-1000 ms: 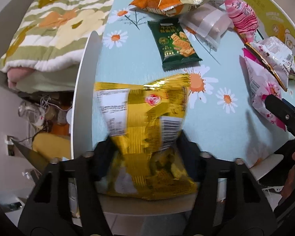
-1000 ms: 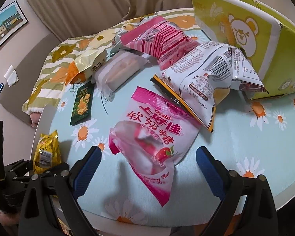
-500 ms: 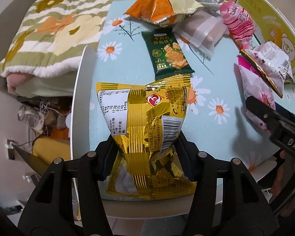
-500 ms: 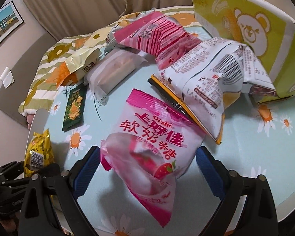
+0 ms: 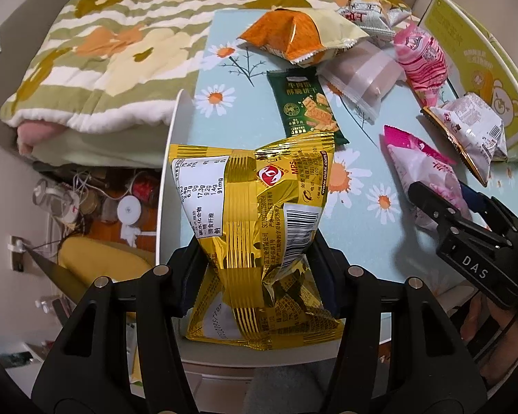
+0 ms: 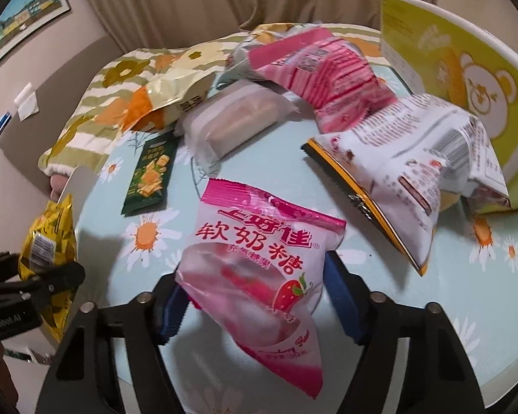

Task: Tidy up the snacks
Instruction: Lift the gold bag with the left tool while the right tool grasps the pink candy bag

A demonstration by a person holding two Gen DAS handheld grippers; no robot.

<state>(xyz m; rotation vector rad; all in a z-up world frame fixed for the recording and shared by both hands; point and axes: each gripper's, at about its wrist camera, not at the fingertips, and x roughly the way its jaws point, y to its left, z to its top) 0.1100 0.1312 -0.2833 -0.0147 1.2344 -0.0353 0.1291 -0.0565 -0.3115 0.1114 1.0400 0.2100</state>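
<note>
The lower part of the gold snack bag (image 5: 259, 227) is hidden between the fingers of the left claw (image 5: 259, 258), which is clamped on its middle so that the foil is pinched in; the bag is held above the near edge of the tabletop (image 5: 362, 158). In the right wrist view only a slice of that bag is seen at the left border.

The jaws of the right claw (image 6: 252, 296) are closing on the pink candy bag (image 6: 259, 262), and its blue pads are seen pressed against both sides of the pouch; the bag's bottom seam hangs toward the lens. The right wrist picture is blurred, so small print cannot be read.

A white snack bag (image 6: 407, 165) is partly tucked against a yellow-green box (image 6: 466, 79), which is cut off by the frame. A green cracker packet (image 5: 305, 103), an orange bag (image 5: 293, 38), a clear wrapped cake (image 5: 362, 79) and a pink striped bag (image 5: 424, 58) are spread farther back.

The tabletop is covered in a pale blue daisy cloth. A flowered quilt (image 5: 103, 51) is seen on a bed beyond it, and curtains (image 6: 207, 0) and a framed picture (image 6: 24, 17) are seen on the walls.
</note>
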